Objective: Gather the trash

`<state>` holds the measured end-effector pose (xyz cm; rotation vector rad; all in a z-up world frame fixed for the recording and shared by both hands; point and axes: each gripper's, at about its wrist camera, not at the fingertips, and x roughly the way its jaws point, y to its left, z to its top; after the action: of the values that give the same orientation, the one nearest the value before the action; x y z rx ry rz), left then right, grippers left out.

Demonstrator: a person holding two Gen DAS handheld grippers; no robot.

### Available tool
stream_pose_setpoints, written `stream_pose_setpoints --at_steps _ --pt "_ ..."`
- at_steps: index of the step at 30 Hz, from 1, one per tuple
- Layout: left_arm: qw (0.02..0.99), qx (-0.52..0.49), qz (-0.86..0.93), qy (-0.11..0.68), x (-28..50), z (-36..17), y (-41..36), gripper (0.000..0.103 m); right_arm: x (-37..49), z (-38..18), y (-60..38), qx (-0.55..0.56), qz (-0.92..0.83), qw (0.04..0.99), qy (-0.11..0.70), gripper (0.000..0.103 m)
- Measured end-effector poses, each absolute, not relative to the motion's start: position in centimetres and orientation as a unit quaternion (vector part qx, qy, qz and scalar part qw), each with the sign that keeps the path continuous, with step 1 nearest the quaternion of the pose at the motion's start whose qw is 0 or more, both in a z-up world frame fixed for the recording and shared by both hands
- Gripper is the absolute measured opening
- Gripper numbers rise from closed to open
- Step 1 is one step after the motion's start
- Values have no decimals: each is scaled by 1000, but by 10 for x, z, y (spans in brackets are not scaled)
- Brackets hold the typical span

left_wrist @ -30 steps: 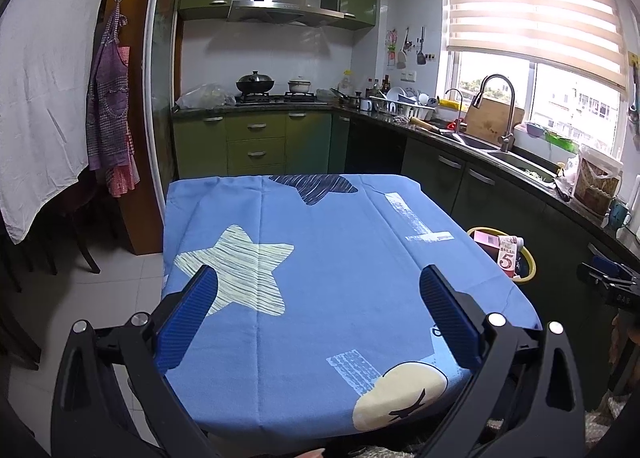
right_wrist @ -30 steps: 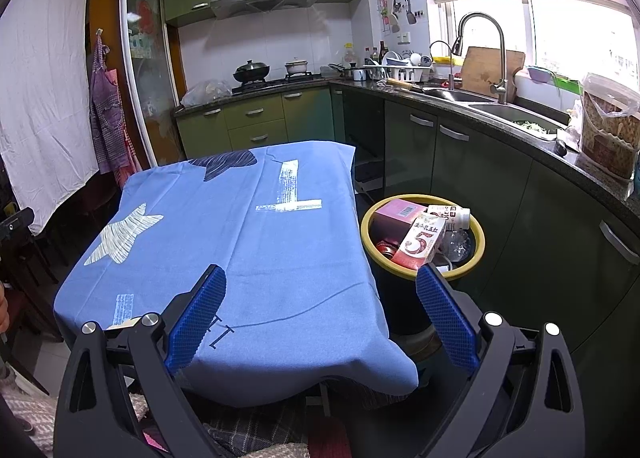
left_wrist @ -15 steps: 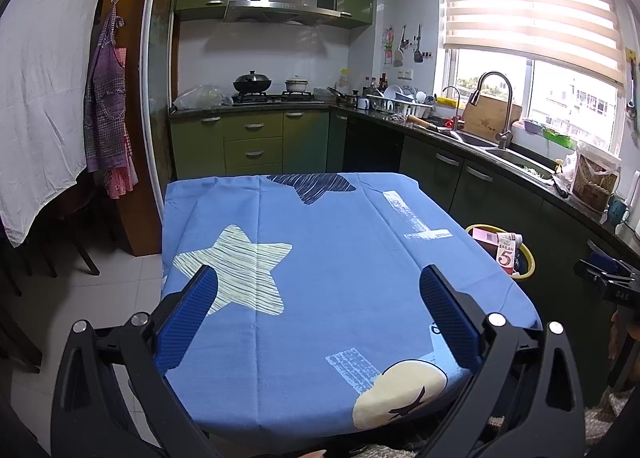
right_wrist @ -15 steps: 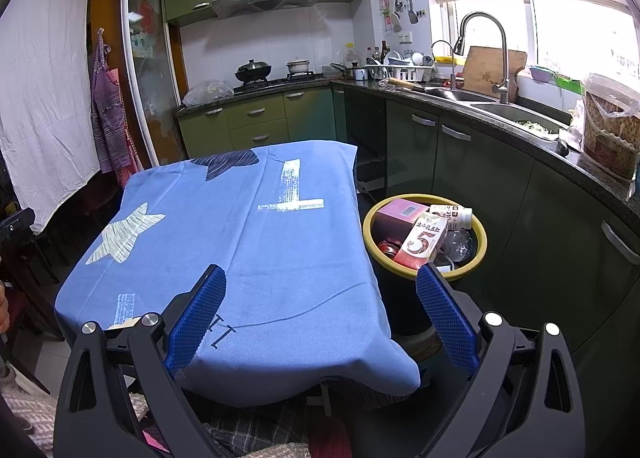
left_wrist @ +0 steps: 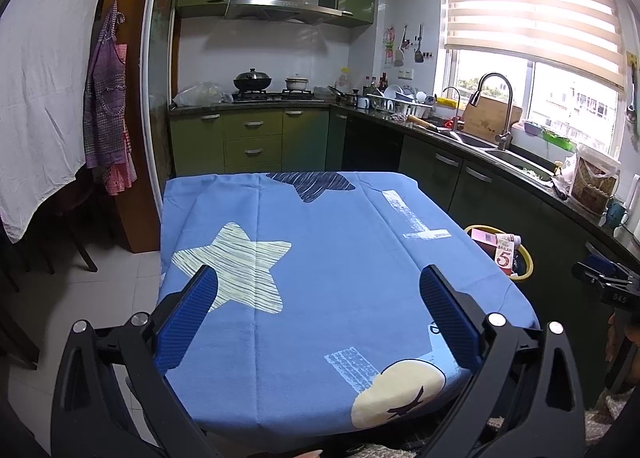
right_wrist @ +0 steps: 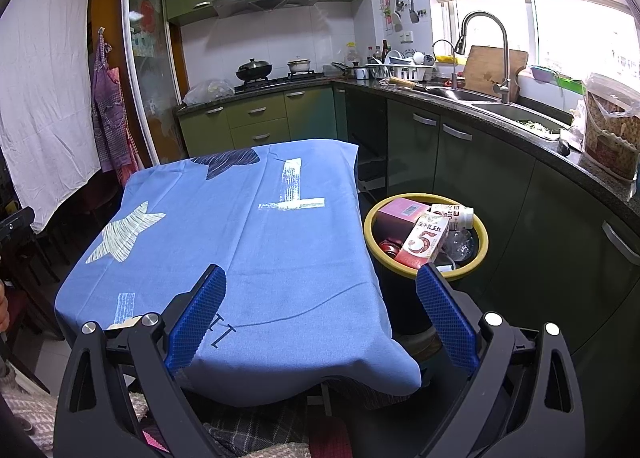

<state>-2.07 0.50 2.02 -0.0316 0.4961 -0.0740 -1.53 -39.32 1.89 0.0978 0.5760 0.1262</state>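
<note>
A black bin with a yellow rim [right_wrist: 478, 258] stands on the floor right of the table; it also shows in the left wrist view [left_wrist: 527, 264]. It holds a pink box [right_wrist: 400, 211], a red-and-white carton marked 5 [right_wrist: 425, 241], a white bottle [right_wrist: 454, 215] and a clear bottle [right_wrist: 460, 244]. The table carries a blue cloth with star prints [left_wrist: 320, 258], also in the right wrist view [right_wrist: 248, 234], with no trash on it. My left gripper [left_wrist: 318, 304] is open and empty over the table's near end. My right gripper [right_wrist: 320, 306] is open and empty near the table's right corner.
Dark green cabinets and a counter with a sink and tap [right_wrist: 486, 57] run along the right. A stove with a wok [left_wrist: 253, 79] is at the back. An apron [left_wrist: 108, 97] and white sheet hang at left. Chairs stand at the left edge.
Both views have shifted only slightly; the grippers stay open and empty, and nothing on the table or in the bin has moved.
</note>
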Motion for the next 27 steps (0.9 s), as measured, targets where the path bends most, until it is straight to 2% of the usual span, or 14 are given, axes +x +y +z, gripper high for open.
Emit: stream_pose_setpoints --at_steps 27 --pt "968 -24 -30 247 -11 15 9 96 -14 16 -391 48 64 955 286 95"
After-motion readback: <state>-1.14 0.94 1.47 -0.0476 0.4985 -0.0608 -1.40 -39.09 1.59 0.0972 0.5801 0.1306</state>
